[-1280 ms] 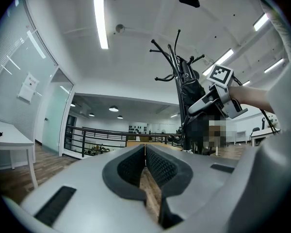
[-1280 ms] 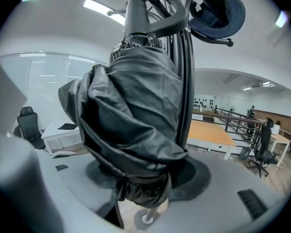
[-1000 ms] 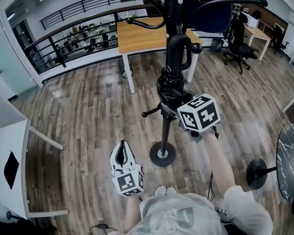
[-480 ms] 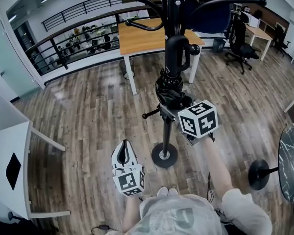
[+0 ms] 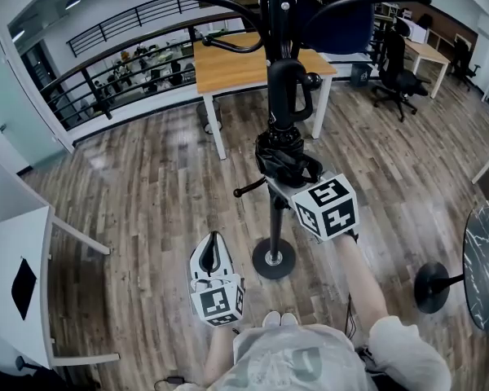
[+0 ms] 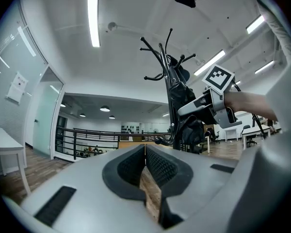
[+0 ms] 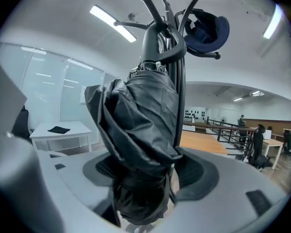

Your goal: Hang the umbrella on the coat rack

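Now the right gripper (image 7: 144,176) has just been opening its jaws wide, and the folded black umbrella (image 7: 140,125) sits between them, with a small gap by one pad. Up above that gripper, the umbrella's hook handle (image 5: 290,88) hangs over a peg of the rack (image 5: 274,218). Off to its left and well apart, the left gripper (image 6: 145,165) is pinched tight on nothing.

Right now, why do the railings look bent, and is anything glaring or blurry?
Head view: the wide lens bows the black metal railing; all sharp. Left gripper view: the white ceiling strip light glares, corners go dark. Right gripper view: the folded black fabric umbrella looms large, its near end slightly soft.
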`<state>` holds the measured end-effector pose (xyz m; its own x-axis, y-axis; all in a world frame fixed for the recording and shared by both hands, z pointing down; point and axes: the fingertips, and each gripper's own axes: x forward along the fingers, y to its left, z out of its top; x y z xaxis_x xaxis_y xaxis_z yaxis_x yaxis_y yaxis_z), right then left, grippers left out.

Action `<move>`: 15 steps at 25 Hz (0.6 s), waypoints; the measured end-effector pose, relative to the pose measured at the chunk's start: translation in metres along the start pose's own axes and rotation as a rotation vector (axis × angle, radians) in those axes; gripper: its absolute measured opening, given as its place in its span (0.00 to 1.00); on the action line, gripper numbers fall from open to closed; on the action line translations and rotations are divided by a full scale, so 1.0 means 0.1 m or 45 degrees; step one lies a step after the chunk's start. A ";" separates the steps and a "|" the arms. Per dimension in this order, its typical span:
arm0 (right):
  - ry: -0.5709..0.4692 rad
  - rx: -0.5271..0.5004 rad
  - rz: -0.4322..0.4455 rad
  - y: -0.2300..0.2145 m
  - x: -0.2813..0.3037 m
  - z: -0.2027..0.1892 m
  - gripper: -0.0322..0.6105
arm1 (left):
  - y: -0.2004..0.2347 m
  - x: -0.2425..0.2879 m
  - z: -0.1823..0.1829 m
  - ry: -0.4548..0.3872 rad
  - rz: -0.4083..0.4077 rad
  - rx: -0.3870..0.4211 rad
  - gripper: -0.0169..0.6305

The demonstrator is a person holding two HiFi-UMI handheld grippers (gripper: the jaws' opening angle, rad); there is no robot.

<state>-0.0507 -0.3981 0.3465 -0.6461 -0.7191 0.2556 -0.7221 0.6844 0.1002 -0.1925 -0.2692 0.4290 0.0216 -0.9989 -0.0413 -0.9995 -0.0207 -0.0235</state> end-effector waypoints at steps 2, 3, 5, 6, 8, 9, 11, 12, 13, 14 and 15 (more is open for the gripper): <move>0.006 -0.019 -0.009 0.00 -0.05 0.00 0.55 | -0.03 -0.01 0.01 -0.002 -0.012 0.001 0.07; 0.009 -0.020 -0.012 0.00 -0.06 0.00 0.55 | -0.05 -0.01 0.01 -0.002 -0.018 0.002 0.07; 0.013 -0.015 -0.014 0.00 -0.09 -0.01 0.55 | -0.08 -0.01 0.02 -0.003 -0.029 0.004 0.07; 0.012 -0.010 -0.012 0.00 -0.10 -0.02 0.55 | -0.10 -0.01 0.03 -0.005 -0.036 0.005 0.07; 0.000 0.009 -0.004 -0.01 -0.15 -0.02 0.55 | -0.14 -0.01 0.04 -0.011 -0.050 0.007 0.07; -0.010 0.022 -0.004 -0.01 -0.17 -0.03 0.55 | -0.16 -0.02 0.05 -0.013 -0.056 0.008 0.07; -0.031 0.052 -0.009 -0.02 -0.23 -0.03 0.56 | -0.19 -0.03 0.07 -0.015 -0.066 0.010 0.07; -0.042 0.064 -0.011 -0.02 -0.26 -0.03 0.56 | -0.20 -0.03 0.08 -0.015 -0.071 0.011 0.07; -0.054 0.074 -0.011 -0.02 -0.29 -0.03 0.56 | -0.22 -0.04 0.08 -0.016 -0.077 0.012 0.07; -0.067 0.080 -0.012 -0.02 -0.33 -0.02 0.57 | -0.24 -0.05 0.08 -0.016 -0.083 0.013 0.07; -0.080 0.081 -0.015 -0.02 -0.38 -0.02 0.57 | -0.26 -0.05 0.08 -0.016 -0.090 0.014 0.07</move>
<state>-0.0244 -0.3718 0.3389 -0.6501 -0.7348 0.1937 -0.7430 0.6681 0.0410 -0.1667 -0.2631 0.4219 0.0924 -0.9944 -0.0519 -0.9952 -0.0905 -0.0377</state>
